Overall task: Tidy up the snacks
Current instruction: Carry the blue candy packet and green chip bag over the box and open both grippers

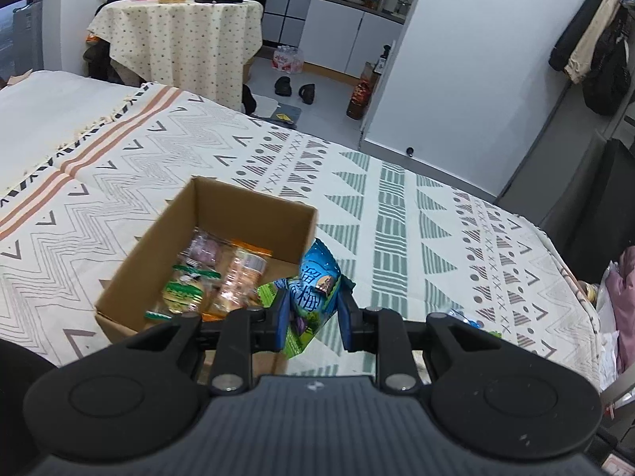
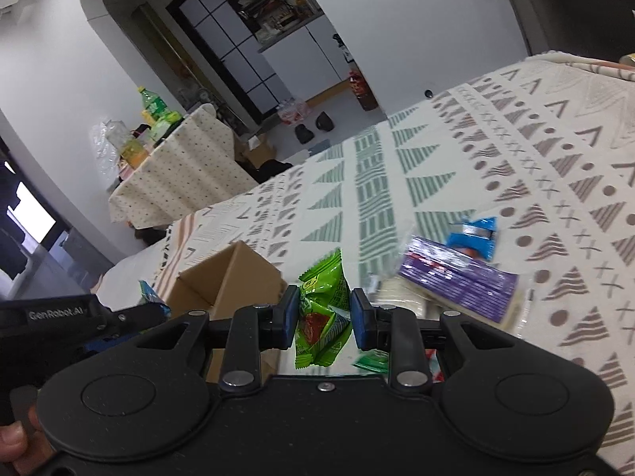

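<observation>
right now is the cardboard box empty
No, the cardboard box already holds several snack packets, seen in the left wrist view.

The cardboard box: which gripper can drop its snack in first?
Probably the left. The left gripper holds the blue packet right beside the cardboard box. The right gripper, gripping the green packet, sits farther from it.
</observation>
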Demonstrator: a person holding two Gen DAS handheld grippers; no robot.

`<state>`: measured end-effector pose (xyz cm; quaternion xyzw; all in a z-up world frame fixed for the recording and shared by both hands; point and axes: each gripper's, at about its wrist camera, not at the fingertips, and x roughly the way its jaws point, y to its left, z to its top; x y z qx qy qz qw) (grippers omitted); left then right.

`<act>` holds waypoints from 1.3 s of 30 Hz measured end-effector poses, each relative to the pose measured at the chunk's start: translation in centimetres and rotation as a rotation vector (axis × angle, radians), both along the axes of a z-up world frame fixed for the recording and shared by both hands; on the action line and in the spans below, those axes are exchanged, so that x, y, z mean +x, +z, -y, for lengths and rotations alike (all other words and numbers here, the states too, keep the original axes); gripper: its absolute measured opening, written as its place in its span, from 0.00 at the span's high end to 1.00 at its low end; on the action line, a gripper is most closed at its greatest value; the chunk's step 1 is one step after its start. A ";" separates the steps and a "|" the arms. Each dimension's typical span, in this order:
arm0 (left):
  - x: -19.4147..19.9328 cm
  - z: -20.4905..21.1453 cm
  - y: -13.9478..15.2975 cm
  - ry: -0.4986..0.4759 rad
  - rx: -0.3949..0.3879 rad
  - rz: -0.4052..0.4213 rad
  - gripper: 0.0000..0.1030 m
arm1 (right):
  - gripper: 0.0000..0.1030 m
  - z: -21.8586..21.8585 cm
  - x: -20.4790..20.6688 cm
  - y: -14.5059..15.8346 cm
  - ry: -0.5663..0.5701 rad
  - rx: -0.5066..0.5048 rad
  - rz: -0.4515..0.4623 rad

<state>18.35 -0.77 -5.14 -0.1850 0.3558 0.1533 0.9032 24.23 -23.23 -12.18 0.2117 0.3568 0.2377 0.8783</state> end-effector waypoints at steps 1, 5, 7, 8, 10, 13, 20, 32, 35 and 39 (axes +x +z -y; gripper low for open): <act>0.0 -0.4 0.0 0.008 -0.001 0.000 0.77 | 0.74 -0.2 0.0 0.1 -0.002 0.006 -0.002; -0.1 -2.2 -0.2 0.032 -0.009 0.001 0.77 | 0.74 -1.6 0.3 0.7 0.003 0.020 0.005; -0.1 -3.2 -0.6 0.043 -0.018 -0.006 0.77 | 0.74 -2.4 0.3 1.0 0.014 0.023 0.011; -0.1 -3.8 -0.8 0.049 -0.023 -0.011 0.77 | 0.74 -2.9 0.2 1.1 0.020 0.018 0.018; -0.1 -4.7 -1.3 0.062 -0.031 -0.025 0.77 | 0.74 -3.8 0.3 1.3 0.034 0.016 0.022; 0.1 -5.9 -2.0 0.073 -0.045 -0.041 0.76 | 0.74 -5.0 0.3 1.5 0.052 0.017 0.020; 0.5 -8.0 -4.0 0.098 -0.094 -0.077 0.76 | 0.74 -7.4 0.6 1.5 0.065 0.016 -0.004; 0.4 -10.0 -3.6 0.094 -0.140 -0.080 0.73 | 0.74 -9.8 0.5 2.3 0.074 0.005 -0.017; -0.1 -10.5 -3.1 0.101 -0.143 -0.069 0.69 | 0.74 -10.8 0.5 2.2 0.088 0.005 -0.027; -0.4 -11.3 -2.8 0.109 -0.163 -0.073 0.67 | 0.74 -12.1 0.1 2.1 0.107 0.002 -0.037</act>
